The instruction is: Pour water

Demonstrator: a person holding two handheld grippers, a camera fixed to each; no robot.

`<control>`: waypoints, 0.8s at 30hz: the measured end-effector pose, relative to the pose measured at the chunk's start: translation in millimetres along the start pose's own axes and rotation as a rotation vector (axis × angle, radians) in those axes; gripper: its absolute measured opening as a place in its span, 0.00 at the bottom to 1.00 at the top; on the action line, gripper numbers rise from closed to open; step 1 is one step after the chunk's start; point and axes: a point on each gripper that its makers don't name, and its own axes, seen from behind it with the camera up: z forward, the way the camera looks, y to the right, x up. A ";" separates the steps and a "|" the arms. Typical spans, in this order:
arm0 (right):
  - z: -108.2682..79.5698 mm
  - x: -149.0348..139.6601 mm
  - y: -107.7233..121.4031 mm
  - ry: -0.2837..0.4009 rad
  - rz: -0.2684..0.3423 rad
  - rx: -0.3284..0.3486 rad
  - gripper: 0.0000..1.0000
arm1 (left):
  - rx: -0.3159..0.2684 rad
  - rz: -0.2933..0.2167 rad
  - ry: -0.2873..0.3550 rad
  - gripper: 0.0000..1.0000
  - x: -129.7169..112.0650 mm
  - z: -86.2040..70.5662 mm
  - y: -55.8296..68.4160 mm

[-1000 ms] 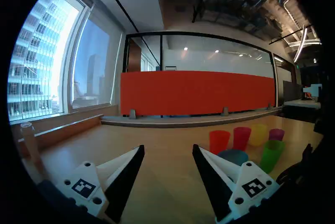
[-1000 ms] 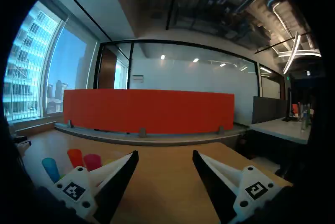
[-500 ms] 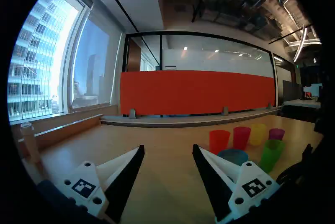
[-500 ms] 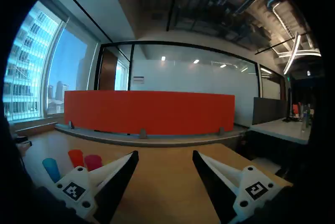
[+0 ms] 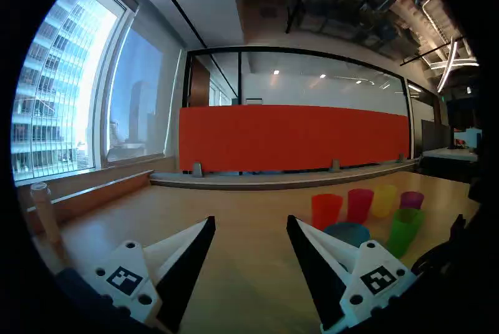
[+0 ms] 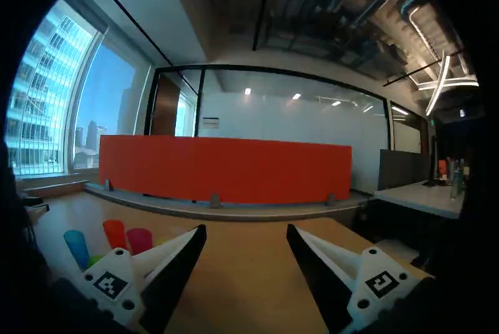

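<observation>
On the wooden counter [image 5: 187, 203], 6 coloured cups [image 5: 360, 205] stand ahead-right of the left hand-held gripper [image 5: 250, 218] and ahead-left of the right hand-held gripper [image 6: 246, 226], both released and empty.

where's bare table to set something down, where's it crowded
In the left gripper view the table is bare from the left gripper ahead to the orange divider and left toward the window ledge. The coloured cups crowd the right. In the right gripper view it is bare ahead of the right gripper and to its right; the cups stand left.
</observation>
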 end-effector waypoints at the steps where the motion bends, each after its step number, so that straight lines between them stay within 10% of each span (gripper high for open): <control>1: -0.1 -0.3 -1.7 0.003 -0.005 0.004 1.00 | 0.000 0.000 0.000 0.85 0.0 0.1 -0.1; 24: 14.2 -40.0 -17.5 0.022 -0.006 0.033 1.00 | 0.000 0.000 0.000 0.85 0.3 -0.2 0.6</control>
